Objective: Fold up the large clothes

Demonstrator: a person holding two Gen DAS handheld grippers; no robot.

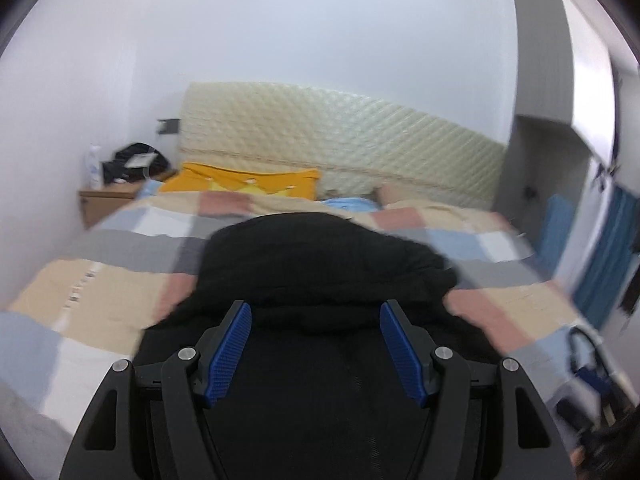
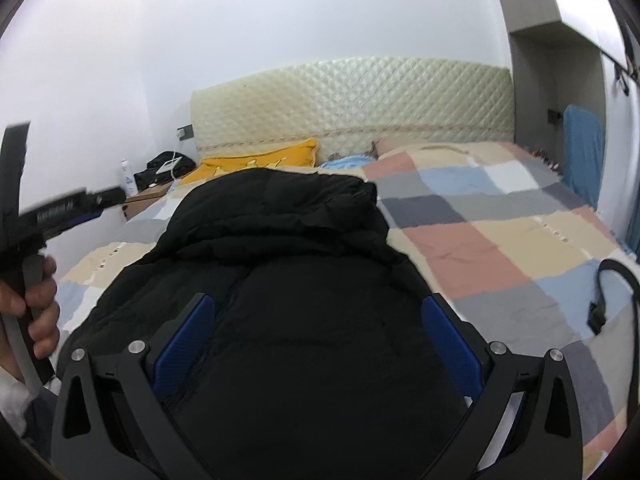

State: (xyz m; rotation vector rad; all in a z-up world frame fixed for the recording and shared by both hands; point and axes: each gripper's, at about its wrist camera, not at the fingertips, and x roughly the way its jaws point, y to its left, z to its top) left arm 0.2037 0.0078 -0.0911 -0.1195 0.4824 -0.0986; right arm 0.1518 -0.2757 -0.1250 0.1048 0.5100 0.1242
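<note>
A large black padded jacket (image 1: 320, 264) lies bunched on the bed's checked quilt (image 1: 120, 280), its hood end toward the headboard. My left gripper (image 1: 315, 308) hovers over its near part, open, with nothing pinched between the blue pads (image 1: 234, 352). In the right wrist view the jacket (image 2: 288, 264) fills the middle. My right gripper (image 2: 318, 298) is held wide open above it, and its pads (image 2: 452, 344) do not press on the cloth. At the left edge of that view, a hand (image 2: 40, 304) holds the left gripper (image 2: 114, 197) beside the jacket.
A yellow pillow (image 2: 260, 158) and a blue cloth (image 2: 348, 162) lie by the quilted headboard (image 2: 360, 100). A nightstand (image 1: 108, 198) at the left holds a bottle and a black bag. A black strap (image 2: 612, 292) lies on the quilt at the right, near a grey wardrobe (image 1: 544, 120).
</note>
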